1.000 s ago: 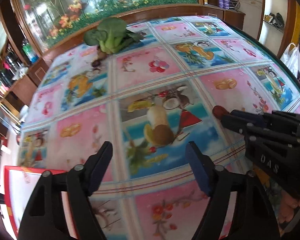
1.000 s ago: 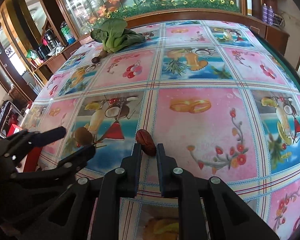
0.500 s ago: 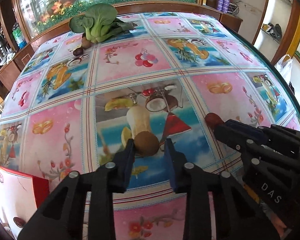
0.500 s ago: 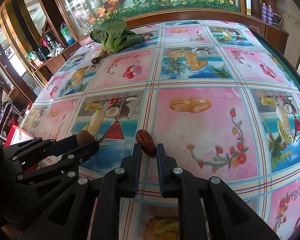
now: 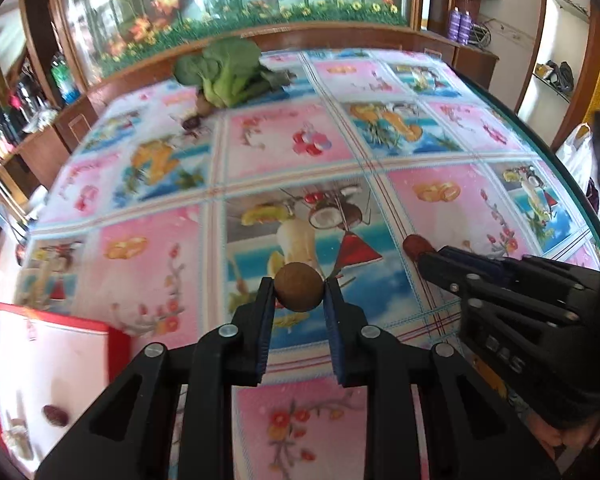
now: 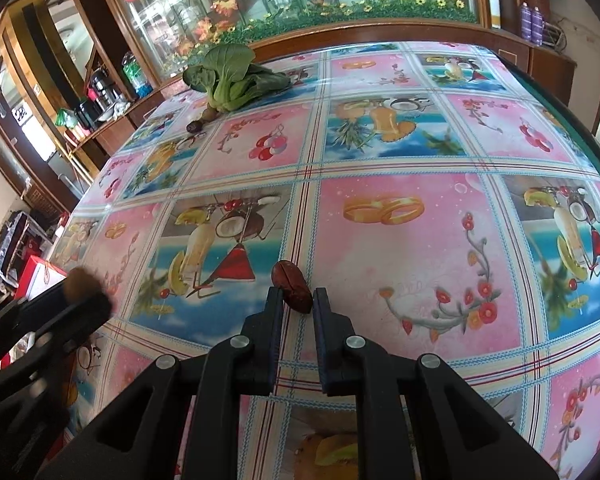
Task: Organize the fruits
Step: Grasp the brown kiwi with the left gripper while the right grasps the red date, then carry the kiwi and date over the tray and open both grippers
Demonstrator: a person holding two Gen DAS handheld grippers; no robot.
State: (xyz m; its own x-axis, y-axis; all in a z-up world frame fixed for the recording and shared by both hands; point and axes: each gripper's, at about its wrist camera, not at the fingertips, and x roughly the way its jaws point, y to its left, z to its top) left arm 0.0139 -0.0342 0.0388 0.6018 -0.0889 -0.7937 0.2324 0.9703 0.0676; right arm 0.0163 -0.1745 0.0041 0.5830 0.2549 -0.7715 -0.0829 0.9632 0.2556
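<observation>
My left gripper (image 5: 299, 292) is shut on a round brown kiwi (image 5: 299, 287) and holds it above the patterned tablecloth. My right gripper (image 6: 293, 300) is shut on a dark red date (image 6: 291, 286), low over the cloth. In the left wrist view the right gripper (image 5: 422, 255) reaches in from the right with the date (image 5: 414, 245) at its tip. In the right wrist view the left gripper (image 6: 82, 296) is at the lower left with the kiwi (image 6: 77, 280). A red-rimmed white box (image 5: 40, 364) at the lower left holds another date (image 5: 55, 415).
A green bok choy (image 5: 224, 70) lies at the far side of the table, with a small kiwi (image 6: 209, 114) and a dark date (image 6: 193, 126) beside it. The table's right edge (image 5: 540, 136) curves close by. Cabinets and a glass screen stand behind.
My left gripper closed on the kiwi and lifted it off the cloth, moving left. My right gripper stayed shut on the date and barely moved.
</observation>
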